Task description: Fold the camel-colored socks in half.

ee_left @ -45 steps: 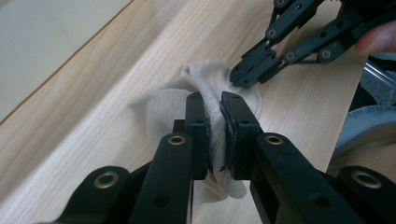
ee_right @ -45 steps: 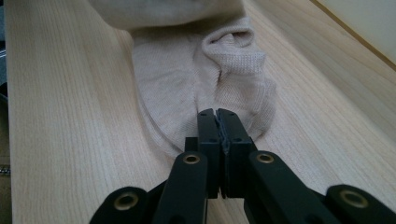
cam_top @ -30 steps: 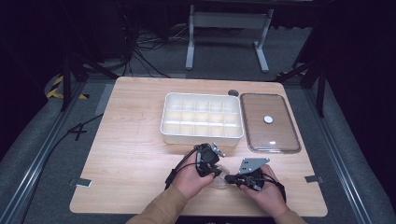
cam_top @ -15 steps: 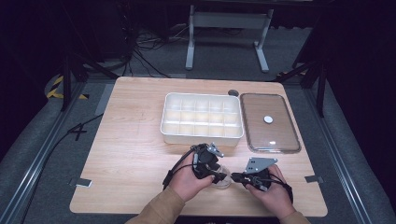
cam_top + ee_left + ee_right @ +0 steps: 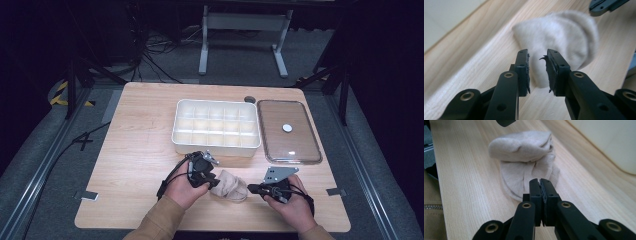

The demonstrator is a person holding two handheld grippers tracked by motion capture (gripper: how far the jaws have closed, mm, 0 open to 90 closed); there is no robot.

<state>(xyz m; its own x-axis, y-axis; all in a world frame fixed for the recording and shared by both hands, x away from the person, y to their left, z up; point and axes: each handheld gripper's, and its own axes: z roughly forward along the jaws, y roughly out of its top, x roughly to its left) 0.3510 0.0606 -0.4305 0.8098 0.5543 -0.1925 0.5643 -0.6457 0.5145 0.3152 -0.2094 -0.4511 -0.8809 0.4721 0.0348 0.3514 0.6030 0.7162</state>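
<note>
High view lays out the whole table [image 5: 135,150]: a beige sock [image 5: 230,186], bunched into a small heap, lies on the wood at the near edge, in front of a white divided box [image 5: 216,127]. The left gripper [image 5: 209,176] sits just beside the sock on its left, and the right gripper [image 5: 254,189] just beside it on its right, each held in a hand.

Left gripper view gives what the overhead camera is too far off to show: the left gripper [image 5: 537,65] has a clear gap between its jaws, which have just been closing, and no cloth is between the pads; the sock [image 5: 564,37] lies on the wood just beyond the tips. The worn pad [image 5: 550,72] on one jaw is frayed at its edge. Part of the other gripper shows past the sock at the top corner.

Right gripper view shows the right gripper [image 5: 540,182] with its jaws pressed flat together. Its tips lie over the near hem of the sock [image 5: 524,152], but whether any cloth is pinched I cannot tell. From here the sock shows a rolled upper fold over a flatter lower layer, and the box wall [image 5: 614,142] rises pale behind it.

Seen from above, the box's compartments all look bare. Its clear lid [image 5: 287,131], with a white knob in the middle, lies flat just beside the box on the right.
</note>
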